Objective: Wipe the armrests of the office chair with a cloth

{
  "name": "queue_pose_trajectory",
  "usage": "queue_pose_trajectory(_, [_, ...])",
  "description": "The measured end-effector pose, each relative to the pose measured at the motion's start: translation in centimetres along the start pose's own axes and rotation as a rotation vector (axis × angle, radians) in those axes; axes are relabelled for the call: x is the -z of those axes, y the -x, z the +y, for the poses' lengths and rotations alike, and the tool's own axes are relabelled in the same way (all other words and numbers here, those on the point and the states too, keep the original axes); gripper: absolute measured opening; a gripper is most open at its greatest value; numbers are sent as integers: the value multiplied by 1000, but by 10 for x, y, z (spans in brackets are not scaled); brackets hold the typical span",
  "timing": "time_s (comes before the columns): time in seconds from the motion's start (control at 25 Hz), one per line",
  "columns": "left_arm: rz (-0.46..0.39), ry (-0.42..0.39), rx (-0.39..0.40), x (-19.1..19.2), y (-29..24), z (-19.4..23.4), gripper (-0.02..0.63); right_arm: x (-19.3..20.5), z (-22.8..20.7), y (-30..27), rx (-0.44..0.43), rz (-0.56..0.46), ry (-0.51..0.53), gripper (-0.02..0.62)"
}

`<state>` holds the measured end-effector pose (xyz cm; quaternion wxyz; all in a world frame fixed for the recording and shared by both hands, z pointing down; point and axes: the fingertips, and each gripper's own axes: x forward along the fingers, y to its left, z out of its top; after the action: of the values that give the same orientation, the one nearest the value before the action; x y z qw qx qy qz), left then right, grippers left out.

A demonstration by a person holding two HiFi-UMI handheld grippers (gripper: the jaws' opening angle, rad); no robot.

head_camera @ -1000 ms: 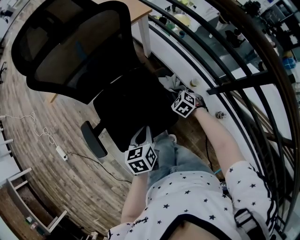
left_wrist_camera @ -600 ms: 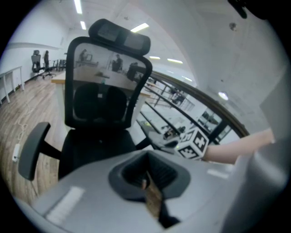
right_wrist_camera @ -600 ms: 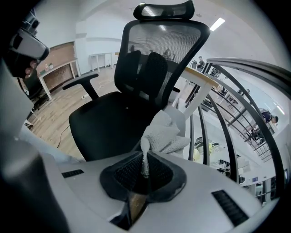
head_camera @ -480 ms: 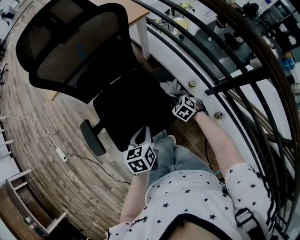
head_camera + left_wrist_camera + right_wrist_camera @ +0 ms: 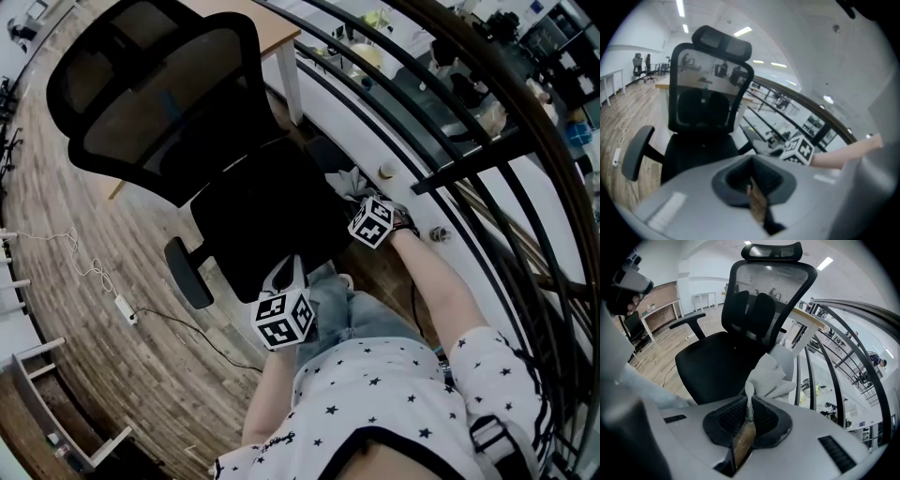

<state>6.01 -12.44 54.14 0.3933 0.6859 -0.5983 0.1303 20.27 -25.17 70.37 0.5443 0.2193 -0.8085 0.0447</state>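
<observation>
Cloth (image 5: pixel 771 376): pale, bunched, one corner pinched in the clenched right gripper (image 5: pixel 749 414), at the office chair's (image 5: pixel 267 220) railing-side armrest (image 5: pixel 322 148). Left gripper (image 5: pixel 753 186): jaws together, empty, near the seat front. Best pressed flat and stroked lengthwise. Railing (image 5: pixel 450 161) crowds that side; the far armrest (image 5: pixel 187 273) stands over open wooden floor (image 5: pixel 112 319).

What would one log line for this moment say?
right gripper: shut on cloth | left gripper: shut, empty | cloth: beside chair seat

Wood-plank floor (image 5: pixel 159 366), black curved railing (image 5: pixel 478 155), white-legged table (image 5: pixel 267 23), ceiling strip lights (image 5: pixel 743 32).
</observation>
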Motion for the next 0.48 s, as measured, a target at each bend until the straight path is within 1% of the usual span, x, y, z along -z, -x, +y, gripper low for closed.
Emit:
queue_pose_trajectory(0.28, [-15, 5, 0, 4, 9, -3, 6, 7, 12, 6, -11, 6, -25, 35])
queue_pose_trajectory(0.48, [-24, 3, 1, 8, 14, -5, 6, 12, 19, 6, -16, 17, -16, 35])
